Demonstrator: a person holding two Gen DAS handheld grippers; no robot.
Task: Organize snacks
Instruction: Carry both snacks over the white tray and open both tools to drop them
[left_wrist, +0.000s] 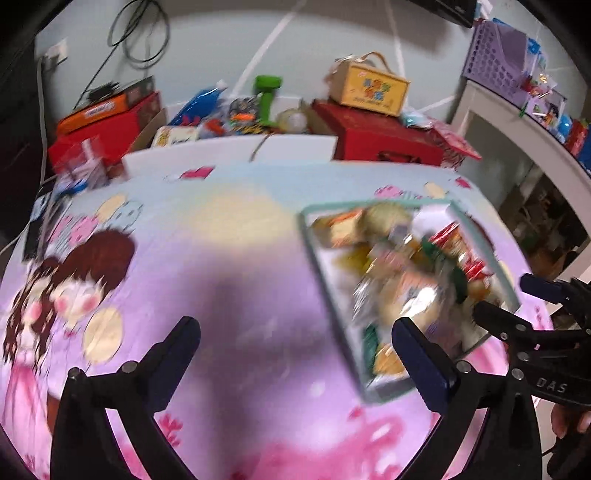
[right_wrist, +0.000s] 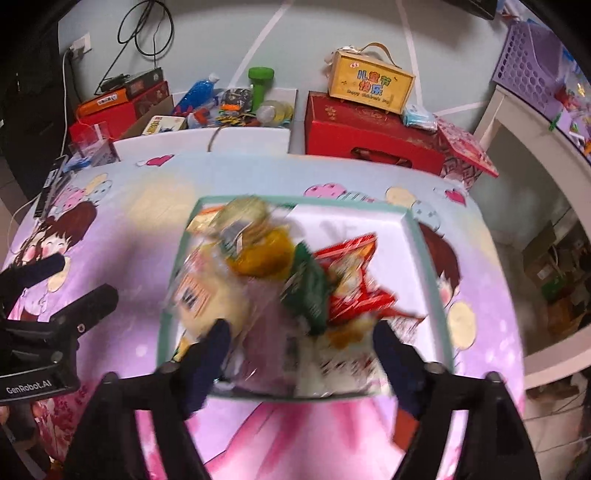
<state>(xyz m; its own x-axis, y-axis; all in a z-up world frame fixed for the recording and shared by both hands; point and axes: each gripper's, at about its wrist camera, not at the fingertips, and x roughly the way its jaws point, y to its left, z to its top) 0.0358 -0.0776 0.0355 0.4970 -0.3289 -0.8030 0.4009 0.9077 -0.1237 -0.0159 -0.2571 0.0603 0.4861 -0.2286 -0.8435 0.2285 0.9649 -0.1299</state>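
Nearest the lens in the right wrist view, the right gripper (right_wrist: 299, 336) stands with its two dark-padded fingers spread wide over the near end of one shallow tray (right_wrist: 424, 243), white inside with a teal rim; nothing is pinched between the pads. The tray lies flat on a tablecloth (right_wrist: 122, 236) printed with pink and lilac cartoon figures. In it sits one loose heap of snack packets (right_wrist: 280, 280), too blurred for a full count: one red packet (right_wrist: 351, 280), one green packet (right_wrist: 310, 291), one yellow packet (right_wrist: 266, 254) and several pale or clear wrappers can be told apart. The left gripper (left_wrist: 295, 339), seen in its own view, likewise has its two fingers wide apart, above bare cloth just beside the tray's left edge, gripping nothing. Behind the table stand one red gift box (right_wrist: 369, 129) carrying one yellow handled carton (right_wrist: 373, 86), one green bottle (right_wrist: 258, 86), and one lilac perforated basket (right_wrist: 535, 66) on a white shelf.
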